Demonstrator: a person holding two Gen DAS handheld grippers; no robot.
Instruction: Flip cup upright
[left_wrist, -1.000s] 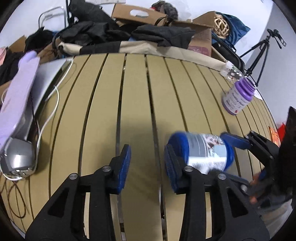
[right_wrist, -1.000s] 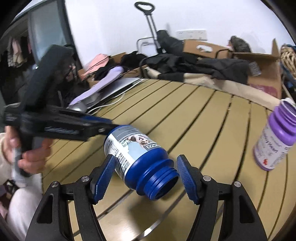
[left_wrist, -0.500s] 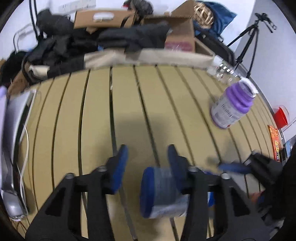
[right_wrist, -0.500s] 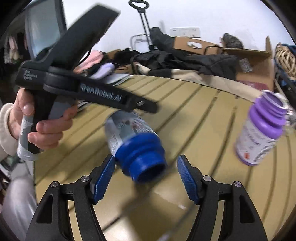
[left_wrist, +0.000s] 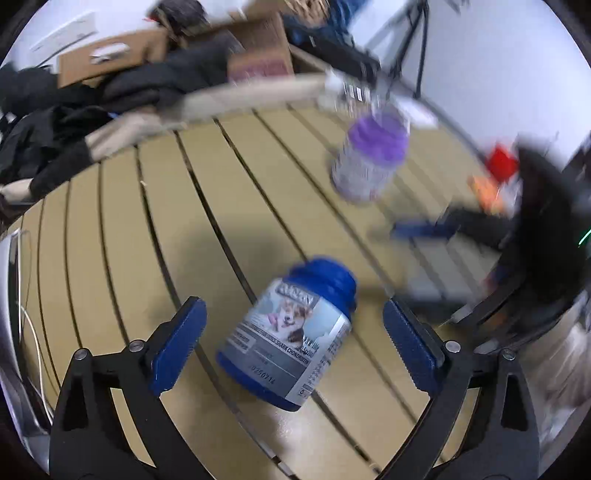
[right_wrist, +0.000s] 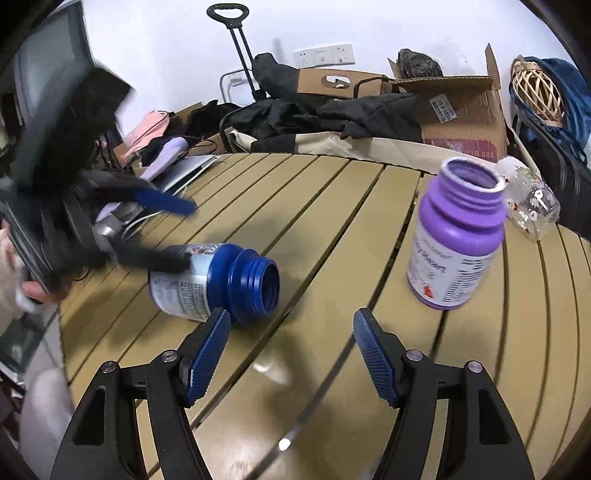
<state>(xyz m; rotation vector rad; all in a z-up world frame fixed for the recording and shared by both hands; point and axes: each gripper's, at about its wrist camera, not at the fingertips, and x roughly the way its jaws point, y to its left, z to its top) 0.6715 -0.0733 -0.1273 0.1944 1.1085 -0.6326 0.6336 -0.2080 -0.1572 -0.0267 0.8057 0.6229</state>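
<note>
Blue bottle (left_wrist: 291, 339): it lies on its side on the slatted table (left_wrist: 122, 229), with no cap, and its open mouth shows in the right wrist view (right_wrist: 221, 282). The label has a picture of a dog. It lies nearer to the front edge of the table than to the far edge.

Left gripper (left_wrist: 291, 347): its two blue pads are wide apart, one on each side of the blue bottle. In its own view neither pad touches the bottle. From the right wrist view (right_wrist: 162, 229) it is blurred; a dark finger seems to lie against the top of the bottle, but I cannot tell if it really touches.

Right gripper (right_wrist: 291, 354): the pads are apart and hold nothing. The left pad (right_wrist: 207, 350) is just in front of the bottle's neck; contact is not clear.

Purple bottle (right_wrist: 456, 236): it stands upright with an open mouth, toward the right edge of the table, well apart from the blue bottle.

Clear bottle (right_wrist: 528, 199): it lies on its side just behind the purple bottle, near the far right corner.

Far edge of the table: dark clothes (right_wrist: 325, 114) and cardboard boxes (right_wrist: 461, 107) are piled there.

Left edge of the table: a silver flat device (right_wrist: 184, 171) and white cables (left_wrist: 27, 332).

Person: a hand (right_wrist: 22, 273) grips the handle of the left gripper.
</note>
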